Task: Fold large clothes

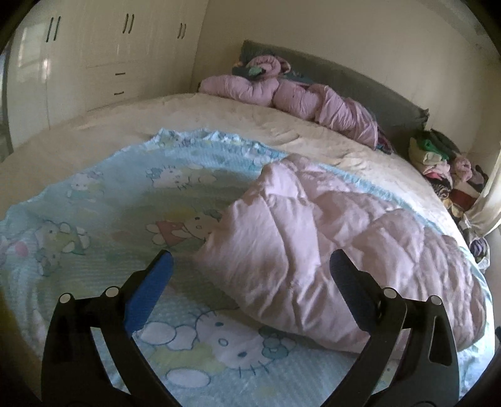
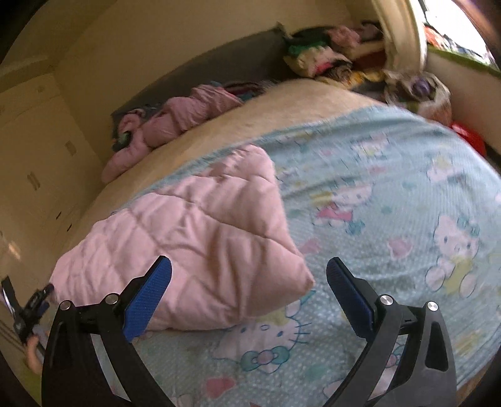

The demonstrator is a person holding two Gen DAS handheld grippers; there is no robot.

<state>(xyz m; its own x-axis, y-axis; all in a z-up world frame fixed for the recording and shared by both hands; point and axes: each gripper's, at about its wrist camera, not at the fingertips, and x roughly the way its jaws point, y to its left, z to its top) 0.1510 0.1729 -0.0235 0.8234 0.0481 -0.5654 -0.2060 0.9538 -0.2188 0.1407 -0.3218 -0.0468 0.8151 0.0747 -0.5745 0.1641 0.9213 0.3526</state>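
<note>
Left wrist view: the left gripper (image 1: pixel 250 266) hangs with jaws spread wide and empty over a folded pink quilt (image 1: pixel 328 250), which lies on a blue cartoon-cat blanket (image 1: pixel 109 194) on the bed (image 1: pixel 156 115). Right wrist view: the right gripper (image 2: pixel 249 272), jaws also wide apart and empty, hovers over the quilt's near corner

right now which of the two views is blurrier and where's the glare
The right wrist view is blurrier: the light blue cartoon-cat quilt and the clothes pile smear, and the window corner is blown out. The left wrist view is sharper on the folded pink quilted blanket, with glare on the glossy white wardrobe doors. Both bend strongly at the edges.
</note>
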